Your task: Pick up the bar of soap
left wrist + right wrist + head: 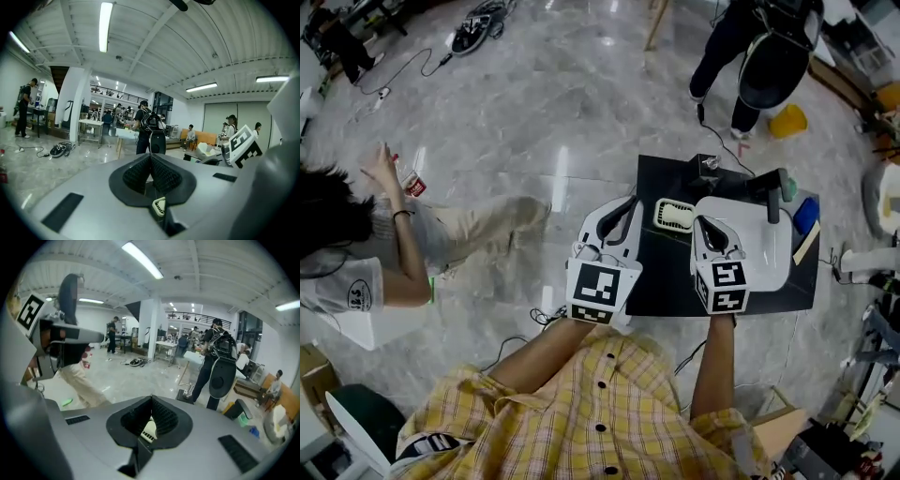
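Left claw (626, 208), right claw (708, 227), level, closed

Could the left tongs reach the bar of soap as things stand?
Probably yes. The bar of soap lies uncovered in its dish beside the left tongs, with nothing between them. But the tongs are shut and would have to open first.

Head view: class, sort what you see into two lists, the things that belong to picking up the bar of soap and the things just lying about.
Belongs to the job:
bar of soap
left gripper, jaws together
right gripper, jaws together

Just lying about:
white basin
black tap
blue item
yellow bin on the floor
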`<state>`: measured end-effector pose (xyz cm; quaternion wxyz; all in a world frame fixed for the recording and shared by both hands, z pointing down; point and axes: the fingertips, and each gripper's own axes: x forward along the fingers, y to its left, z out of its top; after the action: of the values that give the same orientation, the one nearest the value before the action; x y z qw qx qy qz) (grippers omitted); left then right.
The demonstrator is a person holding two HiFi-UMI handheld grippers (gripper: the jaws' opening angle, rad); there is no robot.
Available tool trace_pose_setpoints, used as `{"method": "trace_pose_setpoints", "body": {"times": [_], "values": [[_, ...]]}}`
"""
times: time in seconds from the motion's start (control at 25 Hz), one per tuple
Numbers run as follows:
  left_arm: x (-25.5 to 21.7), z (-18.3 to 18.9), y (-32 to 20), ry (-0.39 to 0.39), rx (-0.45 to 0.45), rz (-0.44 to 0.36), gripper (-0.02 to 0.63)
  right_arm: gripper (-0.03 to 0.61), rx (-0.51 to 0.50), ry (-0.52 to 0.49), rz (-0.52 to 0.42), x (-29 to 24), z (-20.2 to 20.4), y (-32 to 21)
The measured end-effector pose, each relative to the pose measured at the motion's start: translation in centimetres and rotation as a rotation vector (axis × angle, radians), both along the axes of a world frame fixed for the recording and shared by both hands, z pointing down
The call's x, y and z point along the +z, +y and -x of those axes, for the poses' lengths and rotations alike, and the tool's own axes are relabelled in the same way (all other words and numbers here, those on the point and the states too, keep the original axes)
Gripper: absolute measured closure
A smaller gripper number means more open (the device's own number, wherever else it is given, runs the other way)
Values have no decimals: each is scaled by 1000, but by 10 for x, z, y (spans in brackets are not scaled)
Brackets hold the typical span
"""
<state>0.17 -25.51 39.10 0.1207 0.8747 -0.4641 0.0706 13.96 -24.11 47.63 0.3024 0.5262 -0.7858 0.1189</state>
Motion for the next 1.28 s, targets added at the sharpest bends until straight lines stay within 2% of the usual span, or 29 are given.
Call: {"method": "trace_pose_setpoints", "body": {"times": [0.2, 0.36, 0.44, 0.56, 0.64, 0.84, 1.12, 1.28], "values": [[17, 8, -17, 17, 50, 48, 603, 558, -132, 159, 114, 44, 9, -9], [30, 12, -25, 36, 68, 80, 603, 551, -265, 335, 174, 75, 10, -14], [36, 11, -26, 49, 78, 93, 603, 488, -353, 433, 216, 94, 9, -12], [43, 9, -32, 54, 93, 103, 603, 459, -474, 528, 256, 117, 7, -16], [48, 9, -33, 50, 102, 116, 603, 421, -544, 537, 280, 130, 8, -18], [61, 10, -40, 26, 97, 141, 602, 392, -673, 581, 370, 164, -5, -27], [66, 8, -58, -8, 70, 146, 602, 387, -799, 590, 450, 191, -9, -33], [67, -3, -64, -26, 74, 144, 602, 387, -850, 602, 526, 211, -15, -32]]}}
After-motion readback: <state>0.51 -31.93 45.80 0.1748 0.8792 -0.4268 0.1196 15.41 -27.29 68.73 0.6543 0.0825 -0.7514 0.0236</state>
